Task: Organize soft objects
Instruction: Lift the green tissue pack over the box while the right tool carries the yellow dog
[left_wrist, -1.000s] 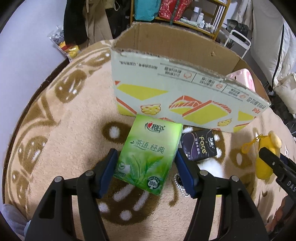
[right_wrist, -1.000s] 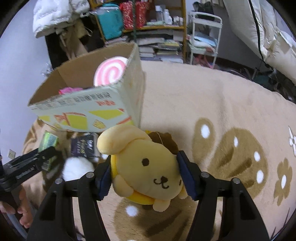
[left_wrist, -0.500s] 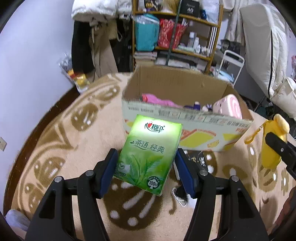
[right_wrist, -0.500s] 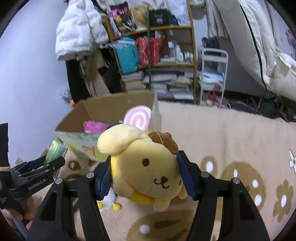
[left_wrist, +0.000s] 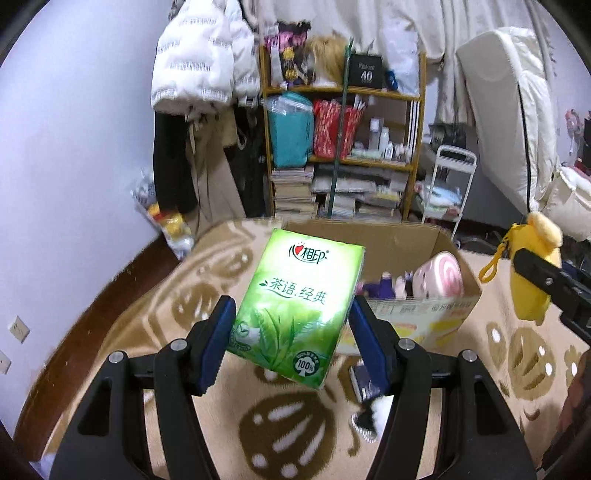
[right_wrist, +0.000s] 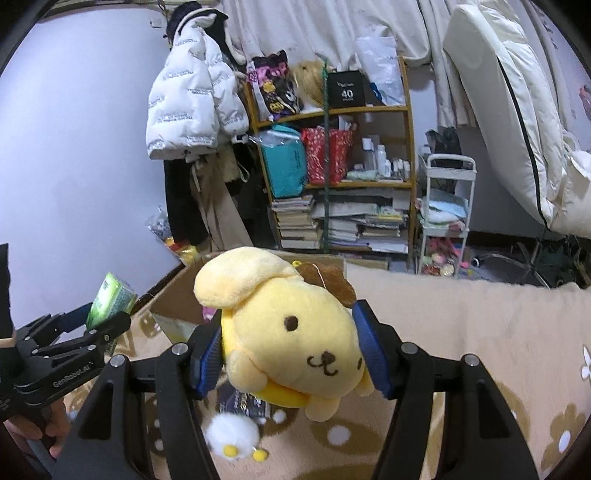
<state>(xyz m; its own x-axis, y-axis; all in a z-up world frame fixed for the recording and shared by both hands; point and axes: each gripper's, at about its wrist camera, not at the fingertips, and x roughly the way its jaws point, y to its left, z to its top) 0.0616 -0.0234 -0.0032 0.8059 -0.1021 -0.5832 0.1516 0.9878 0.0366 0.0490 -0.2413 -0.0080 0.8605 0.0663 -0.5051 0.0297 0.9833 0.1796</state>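
My left gripper (left_wrist: 291, 334) is shut on a green tissue pack (left_wrist: 295, 310) and holds it up in the air in front of the open cardboard box (left_wrist: 436, 310). My right gripper (right_wrist: 291, 350) is shut on a yellow dog plush (right_wrist: 291, 332), also lifted above the rug. The plush shows at the right edge of the left wrist view (left_wrist: 532, 273); the tissue pack shows at the left of the right wrist view (right_wrist: 109, 299). The box holds a pink swirl plush (left_wrist: 441, 275) and other soft toys.
A dark tissue packet (left_wrist: 362, 380) and a white pompom toy (right_wrist: 231, 434) lie on the beige patterned rug (right_wrist: 480, 325) below the grippers. Behind the box stand a cluttered shelf (left_wrist: 343, 147), a white cart (right_wrist: 445, 218) and hanging coats (left_wrist: 199, 74).
Both grippers have risen well above the rug with their loads. The box now lies lower in both views, and its inside shows from above.
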